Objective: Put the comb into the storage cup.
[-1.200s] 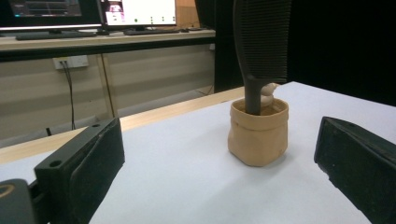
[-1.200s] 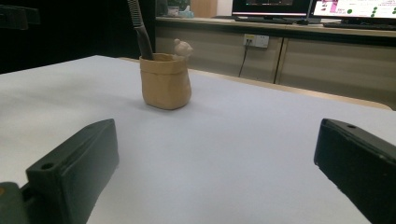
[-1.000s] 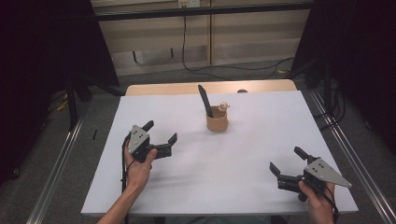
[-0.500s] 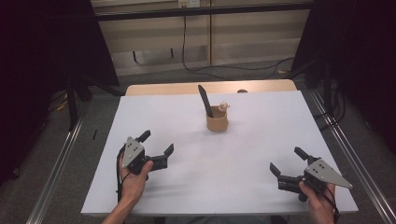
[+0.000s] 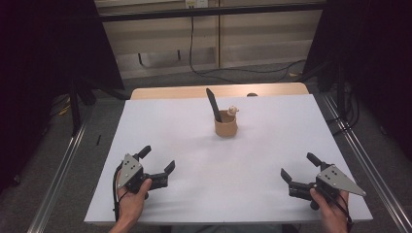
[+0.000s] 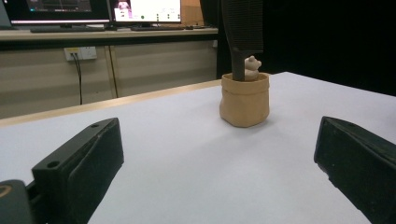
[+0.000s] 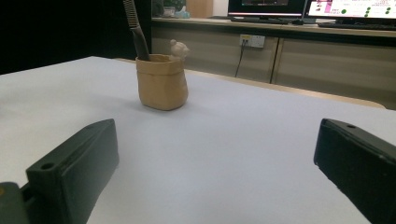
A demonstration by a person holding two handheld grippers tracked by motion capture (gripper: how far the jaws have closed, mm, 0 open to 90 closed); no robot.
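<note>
Left tool point(image 5: 157, 160) released, right tool point(image 5: 300, 167) released, near table point(image 5: 272, 204) front edge, pot point(image 5: 226, 127) well apart.

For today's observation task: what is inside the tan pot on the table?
A black comb stands in the tan pot, leaning, with a small pale figure peeking over the rim. Their lower parts and the pot's bottom are hidden by its wall.
</note>
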